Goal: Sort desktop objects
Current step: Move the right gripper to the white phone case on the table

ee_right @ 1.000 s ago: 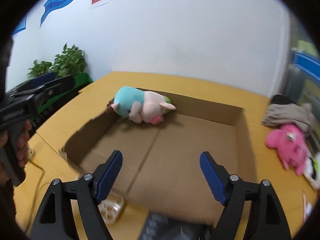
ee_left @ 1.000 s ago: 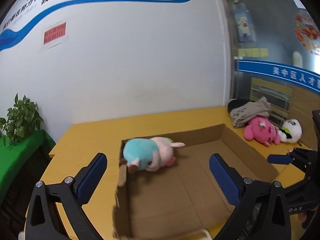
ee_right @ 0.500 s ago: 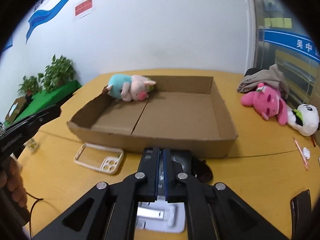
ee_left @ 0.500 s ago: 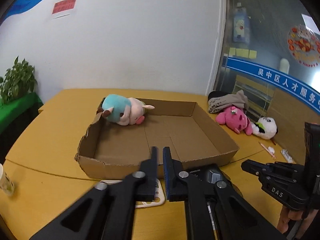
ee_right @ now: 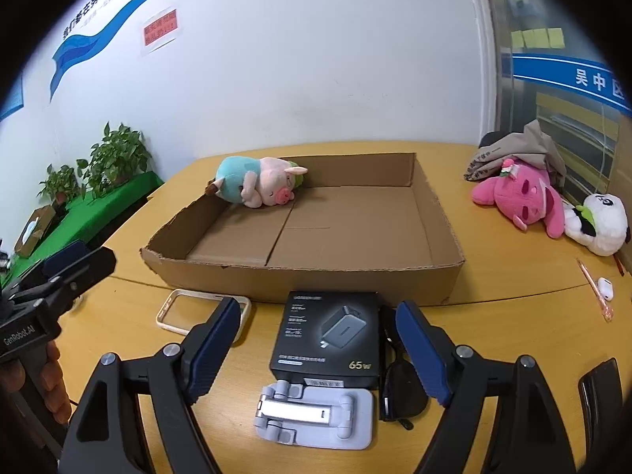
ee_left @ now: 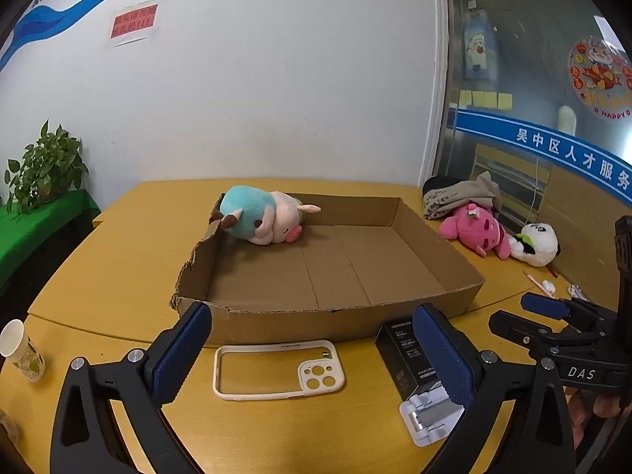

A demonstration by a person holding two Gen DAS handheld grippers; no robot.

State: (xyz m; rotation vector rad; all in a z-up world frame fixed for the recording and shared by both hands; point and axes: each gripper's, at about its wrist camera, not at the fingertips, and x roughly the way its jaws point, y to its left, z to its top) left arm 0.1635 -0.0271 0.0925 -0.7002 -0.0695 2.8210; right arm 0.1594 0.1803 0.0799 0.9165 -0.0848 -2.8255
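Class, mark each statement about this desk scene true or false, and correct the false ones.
1. A pig plush lies inside the cardboard box. True.
2. The phone case is inside the box. False: it lies on the table in front of it.
3. The left hand-held gripper is open. True.
4. The right hand-held gripper grips the charger box. False: it is open, holding nothing.
5. The pink plush sits outside the box. True.
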